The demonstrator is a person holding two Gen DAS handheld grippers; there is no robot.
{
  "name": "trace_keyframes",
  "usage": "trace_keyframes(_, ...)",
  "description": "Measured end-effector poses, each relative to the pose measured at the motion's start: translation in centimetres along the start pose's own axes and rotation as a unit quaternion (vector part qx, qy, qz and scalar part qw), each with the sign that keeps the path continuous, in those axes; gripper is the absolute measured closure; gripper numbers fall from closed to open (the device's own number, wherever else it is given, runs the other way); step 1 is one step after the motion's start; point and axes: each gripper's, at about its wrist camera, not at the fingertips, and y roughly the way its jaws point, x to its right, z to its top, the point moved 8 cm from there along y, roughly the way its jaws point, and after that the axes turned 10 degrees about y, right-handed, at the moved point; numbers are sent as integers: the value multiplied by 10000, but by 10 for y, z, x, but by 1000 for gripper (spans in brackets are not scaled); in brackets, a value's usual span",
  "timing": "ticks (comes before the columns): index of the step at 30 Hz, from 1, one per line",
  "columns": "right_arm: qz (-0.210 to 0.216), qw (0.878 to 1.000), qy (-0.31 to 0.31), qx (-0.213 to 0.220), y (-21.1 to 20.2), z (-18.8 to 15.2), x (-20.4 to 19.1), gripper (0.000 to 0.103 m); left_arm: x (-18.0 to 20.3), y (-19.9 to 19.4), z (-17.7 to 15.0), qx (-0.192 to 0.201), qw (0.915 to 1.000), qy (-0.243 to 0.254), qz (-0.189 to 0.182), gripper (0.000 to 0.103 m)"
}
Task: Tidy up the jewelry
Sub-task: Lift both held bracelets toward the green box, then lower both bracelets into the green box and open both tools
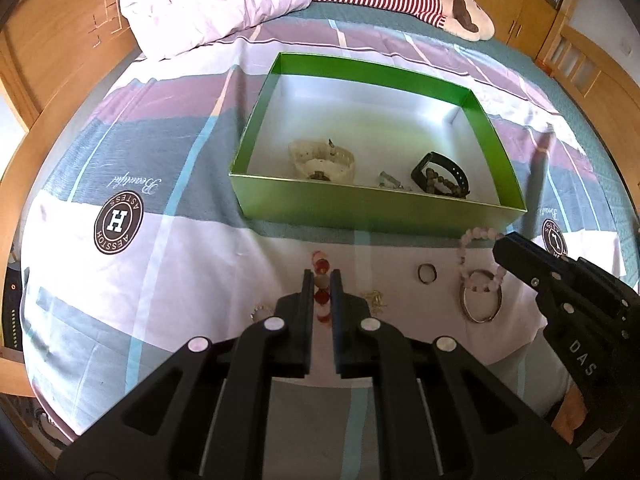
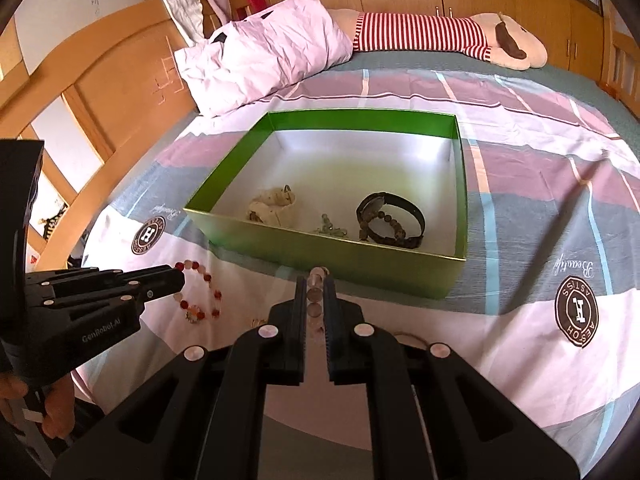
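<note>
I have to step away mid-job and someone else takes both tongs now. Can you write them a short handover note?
Left tongs: shut on the red bead bracelet.
Right tongs: shut on the pink bead bracelet.
Green box on the bed: already holds a cream watch, a black watch, a brown bead bracelet and a small pale piece.
Left to do: drop both bracelets in, then the ring, metal bangle and thin gold piece lying in front of the box.

The bedsheet carries a round brown badge with a big "H" and the script word "Beautiful". The right gripper shows "DAS", the left gripper "GenRobot.AI".
</note>
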Motion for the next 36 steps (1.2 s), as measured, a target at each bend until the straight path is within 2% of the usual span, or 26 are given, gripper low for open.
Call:
trace_keyframes(12,71,9998,9,169,-5,5,-1,95,2,-5,3,134,9999,27,-17,95)
trace_keyframes(22,-25,10000,-72,24,2,-1,-2,95,6,0,2,33,10000,40,10,95)
trace_keyframes(25,14,9999,-41,115,-4,5,-2,95,7,-1,8,58,9999,94,49,95)
trace_keyframes(29,44,9991,25,422,-20,23,-2,96,6,-11,34,351,9991,200,84,95)
trace_keyframes(32,85,9980,145,612,-30,41,0,95,5,-16,53,560,9983,126,-73,95)
trace_keyframes(34,176,9969,219,741,-33,54,2,95,6,-15,69,660,9969,16,-422,95)
trace_keyframes(36,29,9969,276,740,-24,66,10,95,5,-11,80,712,9957,-103,-591,95)
